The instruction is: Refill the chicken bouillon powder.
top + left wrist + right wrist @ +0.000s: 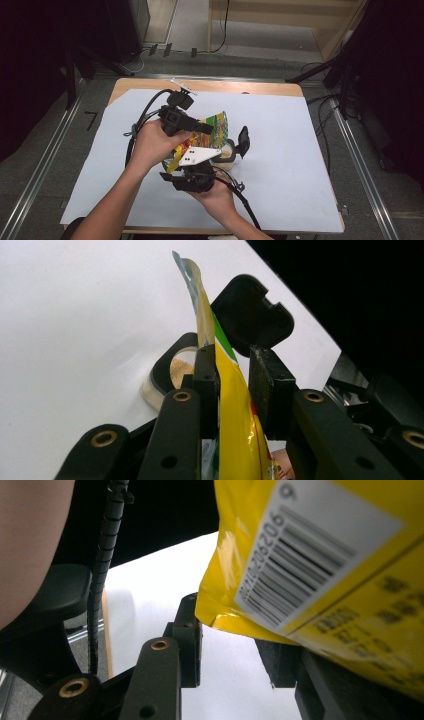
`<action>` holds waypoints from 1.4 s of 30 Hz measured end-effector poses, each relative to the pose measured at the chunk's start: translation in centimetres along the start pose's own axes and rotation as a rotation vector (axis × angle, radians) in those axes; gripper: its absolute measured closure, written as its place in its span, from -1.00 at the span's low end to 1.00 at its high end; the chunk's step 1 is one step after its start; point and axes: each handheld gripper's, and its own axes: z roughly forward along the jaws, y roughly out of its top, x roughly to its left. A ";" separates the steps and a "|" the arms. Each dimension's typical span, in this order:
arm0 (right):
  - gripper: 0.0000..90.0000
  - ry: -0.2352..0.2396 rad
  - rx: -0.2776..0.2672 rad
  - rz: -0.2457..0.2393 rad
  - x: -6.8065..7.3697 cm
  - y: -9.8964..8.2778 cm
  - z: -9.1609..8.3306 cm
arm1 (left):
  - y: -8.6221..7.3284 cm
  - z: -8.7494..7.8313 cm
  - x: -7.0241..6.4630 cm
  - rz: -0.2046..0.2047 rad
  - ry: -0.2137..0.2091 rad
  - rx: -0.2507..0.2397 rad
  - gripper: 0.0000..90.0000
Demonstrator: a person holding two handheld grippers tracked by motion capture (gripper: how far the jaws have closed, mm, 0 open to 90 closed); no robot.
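**Packet held over the jar, pour in hand**

High view: both hands hold a yellow snack packet (210,131) above mid-bench, over a small open jar (227,154).

Left gripper view: the left gripper (234,372) has the packet between its fingers (206,375); one pad touches, the other stands off, so released.

Right gripper view: the packet (320,565) hides one finger of the right gripper (235,645); grip unclear.

Next, probably: tip the packet's mouth at the jar.

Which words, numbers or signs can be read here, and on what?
"206206" with a separate "9": partly legible digits beside the barcode on the yellow bag; the other digits are blurred.
Dark print lower on the bag: too blurred to read.
Print on the bag's front in the high view: too small.
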 end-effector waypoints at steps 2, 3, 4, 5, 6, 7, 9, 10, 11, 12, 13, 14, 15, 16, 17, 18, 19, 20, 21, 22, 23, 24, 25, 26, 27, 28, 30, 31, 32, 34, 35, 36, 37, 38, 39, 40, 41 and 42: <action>0.47 0.007 -0.009 -0.002 0.0 0.1 -0.1 | 0.0 -0.3 -0.2 0.007 0.002 -0.008 0.66; 0.48 0.005 -0.013 -0.004 0.0 0.1 -0.1 | 0.0 -0.3 -0.3 0.008 0.002 -0.011 0.65; 0.49 0.012 -0.015 0.006 -0.1 0.1 -0.1 | 0.0 -0.4 -0.3 0.011 0.000 -0.012 0.64; 0.49 0.018 -0.018 0.012 -0.1 0.1 -0.1 | 0.1 -0.3 -0.3 0.011 -0.001 -0.013 0.64; 0.49 0.018 -0.018 0.012 -0.1 0.1 -0.1 | 0.1 -0.3 -0.4 0.009 0.002 -0.012 0.65; 0.49 0.017 -0.018 0.013 -0.1 0.1 -0.1 | 0.1 -0.3 -0.3 0.011 0.005 -0.007 0.66; 0.49 0.016 -0.015 0.017 -0.1 0.1 -0.1 | 0.1 -0.3 -0.2 0.009 -0.001 -0.002 0.69; 0.49 0.016 -0.015 0.018 -0.1 0.1 -0.1 | 0.1 -0.3 -0.1 0.005 -0.007 -0.002 0.70; 0.50 0.015 -0.015 0.017 0.0 0.1 -0.1 | 0.1 -0.3 0.0 0.005 -0.008 -0.001 0.70; 0.50 0.013 -0.015 0.014 0.0 0.2 -0.1 | 0.1 -0.3 0.0 0.003 -0.011 -0.004 0.70; 0.50 0.011 -0.012 0.011 0.1 0.2 -0.2 | 0.2 -0.4 0.0 0.000 -0.013 -0.005 0.70; 0.50 0.008 -0.009 0.009 0.1 0.3 -0.2 | 0.2 -0.4 0.0 0.000 -0.011 -0.005 0.70; 0.50 0.007 -0.008 0.007 0.1 0.3 -0.2 | 0.2 -0.4 0.0 0.001 -0.011 -0.004 0.70; 0.50 0.005 -0.007 0.005 0.1 0.3 -0.2 | 0.2 -0.3 0.0 0.003 -0.011 -0.002 0.71; 0.50 0.003 -0.006 0.003 0.1 0.3 -0.2 | 0.2 -0.3 0.0 0.005 -0.009 0.002 0.71; 0.50 0.001 -0.004 0.001 0.1 0.3 -0.1 | 0.2 -0.3 0.0 0.005 -0.009 0.002 0.71; 0.50 0.000 -0.004 -0.001 0.1 0.3 -0.1 | 0.2 -0.3 0.0 0.005 -0.010 0.003 0.71; 0.50 -0.001 -0.003 -0.002 0.1 0.2 -0.1 | 0.2 -0.3 0.0 0.003 -0.011 0.001 0.72; 0.50 -0.001 -0.003 -0.003 0.1 0.2 -0.2 | 0.2 -0.2 0.0 0.005 -0.008 0.002 0.72; 0.50 -0.002 -0.002 -0.003 0.1 0.2 -0.1 | 0.2 -0.2 0.0 0.005 -0.007 0.003 0.72; 0.50 -0.006 -0.004 -0.006 0.1 0.2 -0.1 | 0.2 -0.2 -0.1 0.006 -0.003 0.005 0.72; 0.51 -0.008 -0.004 -0.010 0.1 0.2 -0.1 | 0.2 -0.2 -0.1 0.006 -0.005 0.003 0.72; 0.51 -0.008 -0.001 -0.012 0.1 0.2 -0.1 | 0.2 -0.2 -0.1 0.008 -0.006 0.004 0.73; 0.51 -0.008 0.001 -0.010 0.1 0.2 -0.1 | 0.2 -0.1 -0.1 0.009 -0.006 0.004 0.73; 0.51 -0.009 0.002 -0.011 0.1 0.1 -0.1 | 0.2 -0.1 -0.1 0.011 -0.005 0.005 0.73; 0.51 -0.009 0.002 -0.011 0.1 0.1 -0.1 | 0.2 -0.1 -0.1 0.011 -0.004 0.006 0.73; 0.51 -0.010 0.003 -0.013 0.1 0.1 -0.1 | 0.2 -0.1 -0.1 0.009 -0.004 0.005 0.73; 0.51 -0.010 0.003 -0.014 0.1 0.1 -0.1 | 0.2 -0.1 -0.1 0.009 -0.004 0.005 0.73; 0.51 -0.010 0.003 -0.014 0.1 0.1 -0.1 | 0.1 -0.1 -0.1 0.009 -0.005 0.004 0.73; 0.51 -0.012 0.004 -0.019 0.1 0.1 -0.1 | 0.1 -0.2 -0.1 0.010 -0.003 0.003 0.73; 0.51 -0.016 0.004 -0.020 0.1 0.2 -0.1 | 0.1 -0.2 -0.1 0.009 -0.003 0.003 0.73; 0.51 -0.016 0.004 -0.020 0.1 0.2 -0.1 | 0.1 -0.2 -0.1 0.009 -0.003 0.003 0.73; 0.51 -0.018 0.004 -0.019 0.1 0.2 -0.1 | 0.2 -0.2 0.0 0.007 -0.003 0.003 0.73; 0.51 -0.018 0.006 -0.020 0.1 0.2 -0.1 | 0.2 -0.2 0.0 0.006 -0.004 0.003 0.73; 0.51 -0.018 0.006 -0.020 0.1 0.2 -0.1 | 0.2 -0.2 0.0 0.006 -0.004 0.003 0.73; 0.51 -0.018 0.007 -0.020 0.1 0.2 -0.1 | 0.2 -0.2 0.0 0.007 -0.007 0.003 0.73; 0.51 -0.018 0.007 -0.020 0.1 0.2 -0.1 | 0.2 -0.2 0.0 0.007 -0.005 0.004 0.73; 0.51 -0.018 0.006 -0.021 0.1 0.2 -0.1 | 0.2 -0.2 0.0 0.008 -0.005 0.004 0.73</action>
